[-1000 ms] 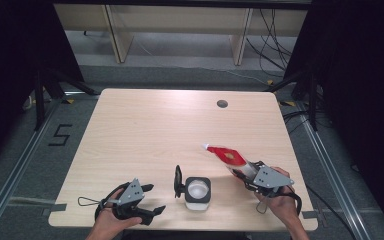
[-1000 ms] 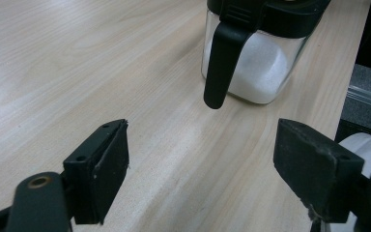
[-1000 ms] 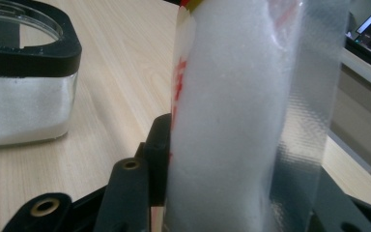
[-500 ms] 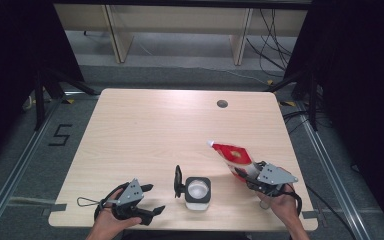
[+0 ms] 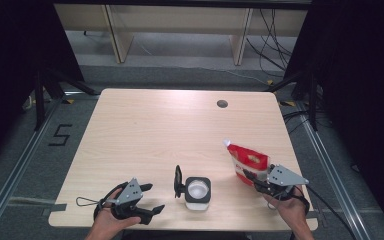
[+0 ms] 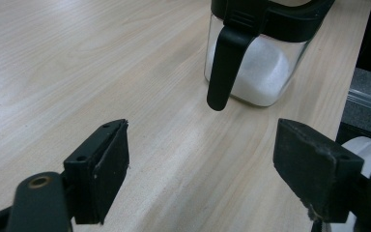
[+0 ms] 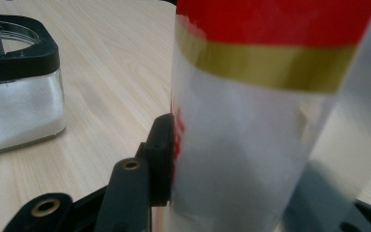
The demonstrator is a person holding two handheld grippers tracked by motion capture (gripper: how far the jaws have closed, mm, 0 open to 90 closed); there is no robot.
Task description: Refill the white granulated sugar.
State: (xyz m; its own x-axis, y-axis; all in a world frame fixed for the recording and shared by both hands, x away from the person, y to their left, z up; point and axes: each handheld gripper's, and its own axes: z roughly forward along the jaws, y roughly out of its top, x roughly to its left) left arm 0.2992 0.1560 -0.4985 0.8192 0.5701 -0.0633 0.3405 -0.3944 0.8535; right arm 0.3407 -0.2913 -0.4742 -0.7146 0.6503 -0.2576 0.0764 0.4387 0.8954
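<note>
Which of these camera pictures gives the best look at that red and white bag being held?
The high view: it shows the whole red and white bag, lifted in the right hand-held gripper. The right gripper view sits so close that the bag is just a blurred red, gold and white surface against a jaw.

We see a pale wooden table (image 5: 145,130) with a round dark cable hole (image 5: 222,104) near its far right corner. Around it lies grey floor (image 5: 180,70), with a "5" (image 5: 60,135) marked left of the table. Beyond stand light wooden furniture legs (image 5: 112,30), loose cables (image 5: 270,45) and dark curtains (image 5: 360,75).
</note>
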